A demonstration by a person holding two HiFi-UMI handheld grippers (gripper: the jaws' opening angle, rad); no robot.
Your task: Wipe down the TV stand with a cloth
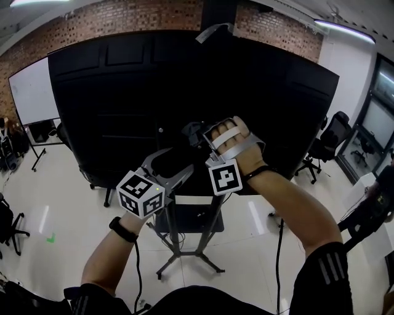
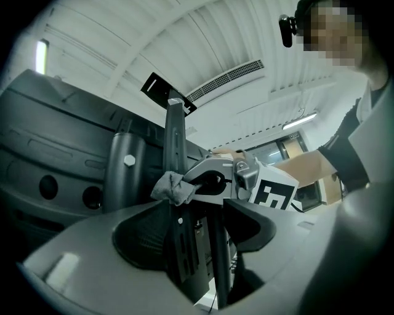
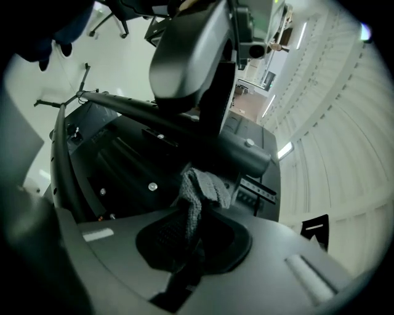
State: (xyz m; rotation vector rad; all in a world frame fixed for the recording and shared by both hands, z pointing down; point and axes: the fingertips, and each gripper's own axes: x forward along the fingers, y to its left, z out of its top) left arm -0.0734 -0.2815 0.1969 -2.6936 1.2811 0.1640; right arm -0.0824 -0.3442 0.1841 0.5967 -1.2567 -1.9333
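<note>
The TV stand [image 1: 184, 246] carries a big black TV [image 1: 123, 92], which I see from behind. My right gripper [image 1: 200, 136] is shut on a grey cloth [image 1: 192, 131] and presses it to the stand's upright behind the screen. In the right gripper view the cloth [image 3: 200, 191] bunches out of the right gripper [image 3: 194, 237] against a dark tube [image 3: 246, 157]. My left gripper [image 1: 173, 162] is open just below and left of it, jaws either side of the upright. The left gripper [image 2: 194, 246] view shows the post [image 2: 174, 141] and the cloth [image 2: 172, 187] beyond its jaws.
A whiteboard [image 1: 34, 92] stands at the left and office chairs [image 1: 329, 138] at the right. A person [image 1: 375, 203] is at the right edge. Cables [image 1: 278, 246] hang to the pale floor around the stand's legs. A brick wall [image 1: 123, 18] is behind.
</note>
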